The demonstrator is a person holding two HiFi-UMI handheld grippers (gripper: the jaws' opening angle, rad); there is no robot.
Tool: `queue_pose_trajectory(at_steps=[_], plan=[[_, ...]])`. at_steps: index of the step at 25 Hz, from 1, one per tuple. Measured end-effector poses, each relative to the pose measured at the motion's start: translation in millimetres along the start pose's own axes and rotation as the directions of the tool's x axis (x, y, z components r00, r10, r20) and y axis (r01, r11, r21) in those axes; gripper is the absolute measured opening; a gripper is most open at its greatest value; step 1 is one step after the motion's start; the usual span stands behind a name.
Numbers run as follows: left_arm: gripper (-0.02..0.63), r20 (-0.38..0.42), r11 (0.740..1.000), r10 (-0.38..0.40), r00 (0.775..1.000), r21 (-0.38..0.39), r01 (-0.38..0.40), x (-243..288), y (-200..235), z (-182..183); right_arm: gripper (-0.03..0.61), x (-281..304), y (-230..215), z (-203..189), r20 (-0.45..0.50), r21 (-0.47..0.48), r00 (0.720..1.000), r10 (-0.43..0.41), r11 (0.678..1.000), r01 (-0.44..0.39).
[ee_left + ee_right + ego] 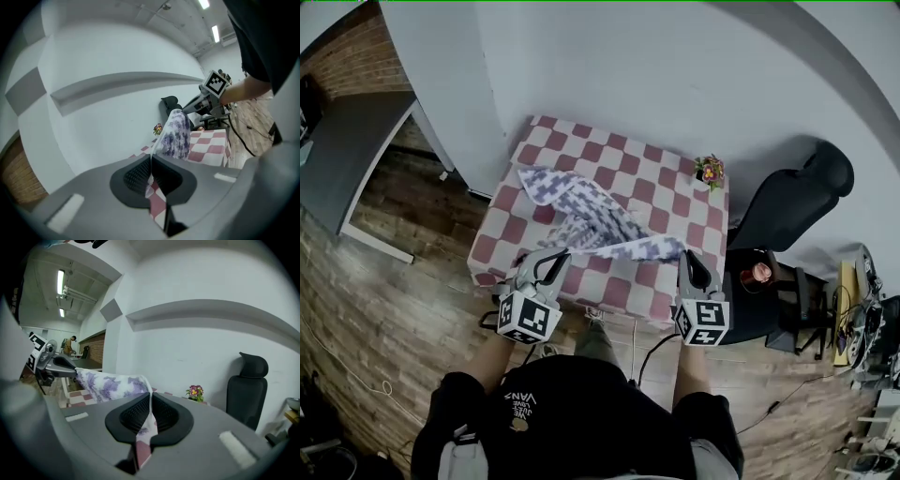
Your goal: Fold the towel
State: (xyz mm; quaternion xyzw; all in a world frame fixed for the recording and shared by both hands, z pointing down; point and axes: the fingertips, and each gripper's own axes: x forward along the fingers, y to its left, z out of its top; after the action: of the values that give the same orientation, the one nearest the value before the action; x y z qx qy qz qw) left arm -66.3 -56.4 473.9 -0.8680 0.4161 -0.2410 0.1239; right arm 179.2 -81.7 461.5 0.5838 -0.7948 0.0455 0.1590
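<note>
The towel (pixel 586 220), white with a purple pattern, hangs over the table (pixel 675 202), which has a cloth of red and white squares. Its near edge is raised and stretched between the two grippers. The rest of it slopes away to the back left part of the table.

The left gripper (pixel 151 173) is clenched on one near corner of the towel, and the thin fabric runs straight through its closed jaws. The right gripper (pixel 151 411) is clenched on the other near corner in the same way.

Each gripper carries a marker cube (pixel 529 319) with black and white squares, but no letters. On the person's black shirt (pixel 572 422) there is a small print, upside down in the head view. One line seems to read "VANS"; the other lines are too small to read.

A small flower pot (pixel 710 171) stands at the far right corner of the table. A black chair (pixel 792 202) stands just beside the table, on its right.
</note>
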Motion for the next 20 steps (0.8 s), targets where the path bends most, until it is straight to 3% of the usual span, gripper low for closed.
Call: queue_pose_trajectory(at_steps=[5, 14, 17, 20], plan=[[0.011, -0.088, 0.995, -0.042, 0.995, 0.087, 0.05, -48.9, -31.3, -34.0, 0.02, -39.5, 46.4, -46.1, -0.085, -0.004, 0.993, 0.076, 0.997, -0.076], [0.011, -0.262, 0.979, -0.141, 0.955, 0.107, 0.174, -76.0, -89.3, -114.8, 0.02, -68.6, 95.8, -134.8, -0.265, 0.022, 0.955, 0.134, 0.991, -0.133], [0.012, -0.303, 0.969, -0.172, 0.937, 0.117, 0.216, -70.1, -100.2, -130.0, 0.024, -67.7, 98.4, -150.4, -0.318, 0.035, 0.938, 0.14, 0.99, -0.136], [0.015, -0.332, 0.962, -0.228, 0.915, 0.069, 0.265, -62.7, -108.4, -137.0, 0.059, -64.3, 95.8, -152.7, -0.36, 0.04, 0.921, 0.149, 0.989, -0.144]])
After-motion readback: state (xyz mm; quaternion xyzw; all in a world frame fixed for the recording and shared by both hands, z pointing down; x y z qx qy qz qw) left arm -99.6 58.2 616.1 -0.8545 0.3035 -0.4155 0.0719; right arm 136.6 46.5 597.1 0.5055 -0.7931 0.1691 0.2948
